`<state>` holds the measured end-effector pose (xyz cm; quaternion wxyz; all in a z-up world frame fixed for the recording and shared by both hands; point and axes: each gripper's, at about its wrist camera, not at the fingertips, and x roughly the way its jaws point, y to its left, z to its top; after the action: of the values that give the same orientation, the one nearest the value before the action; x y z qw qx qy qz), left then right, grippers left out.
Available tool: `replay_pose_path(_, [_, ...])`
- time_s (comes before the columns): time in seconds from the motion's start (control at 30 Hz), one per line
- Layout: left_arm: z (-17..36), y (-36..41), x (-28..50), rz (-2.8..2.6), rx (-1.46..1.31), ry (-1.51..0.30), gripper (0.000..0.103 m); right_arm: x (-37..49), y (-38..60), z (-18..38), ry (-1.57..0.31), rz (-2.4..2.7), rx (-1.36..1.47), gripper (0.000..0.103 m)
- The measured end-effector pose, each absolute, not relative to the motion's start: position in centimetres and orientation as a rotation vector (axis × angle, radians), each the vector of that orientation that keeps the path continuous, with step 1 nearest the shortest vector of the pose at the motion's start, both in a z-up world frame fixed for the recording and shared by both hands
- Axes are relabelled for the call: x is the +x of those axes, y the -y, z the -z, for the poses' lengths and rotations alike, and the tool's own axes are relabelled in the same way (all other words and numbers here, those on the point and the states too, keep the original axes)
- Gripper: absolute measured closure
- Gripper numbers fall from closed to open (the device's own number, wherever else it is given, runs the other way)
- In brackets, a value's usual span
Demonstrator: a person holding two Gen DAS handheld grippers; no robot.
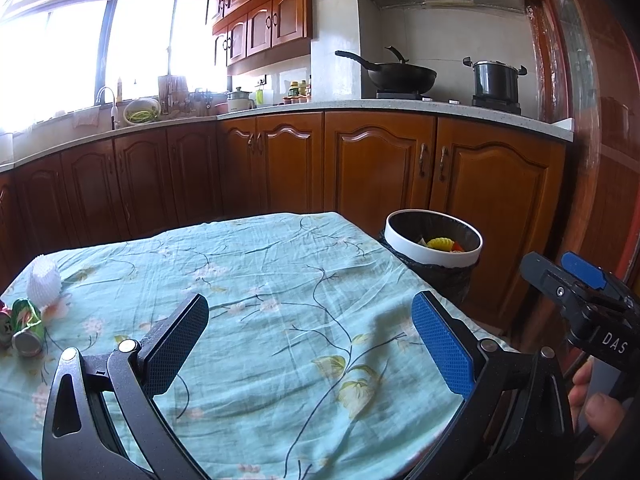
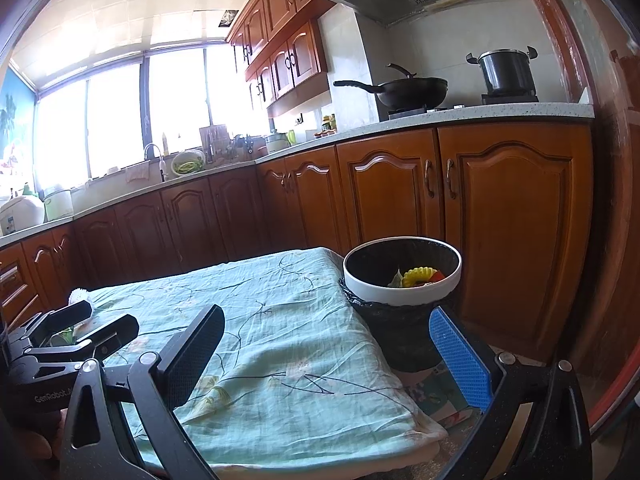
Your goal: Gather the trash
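A white foam fruit net (image 1: pixel 43 282) and a crushed green can (image 1: pixel 27 326) lie at the far left of the table, on the floral cloth (image 1: pixel 280 300). A white-rimmed trash bin (image 1: pixel 434 240) with a black liner stands off the table's right edge and holds yellow and red scraps; it also shows in the right wrist view (image 2: pixel 402 276). My left gripper (image 1: pixel 310 328) is open and empty above the cloth. My right gripper (image 2: pixel 326 344) is open and empty near the table's right edge, short of the bin. The foam net shows in the right wrist view (image 2: pixel 80 296), behind the left gripper.
Wooden base cabinets (image 1: pixel 380 164) and a counter (image 1: pixel 280 110) run behind the table. A wok (image 1: pixel 400 74) and a pot (image 1: pixel 496 80) sit on the stove. A sink tap (image 1: pixel 106 98) is under the window. A wooden door frame (image 1: pixel 580 120) stands at right.
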<state>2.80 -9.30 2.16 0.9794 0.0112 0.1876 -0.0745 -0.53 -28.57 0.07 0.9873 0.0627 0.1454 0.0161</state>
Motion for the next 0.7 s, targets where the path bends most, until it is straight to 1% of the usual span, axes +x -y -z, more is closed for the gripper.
replay_pose_path(0.7, [-2.02, 9.21, 3.04, 0.154, 0.025, -0.380, 0.000, -0.38, 28.45, 0.10, -0.298, -0.037, 0.132, 0.000])
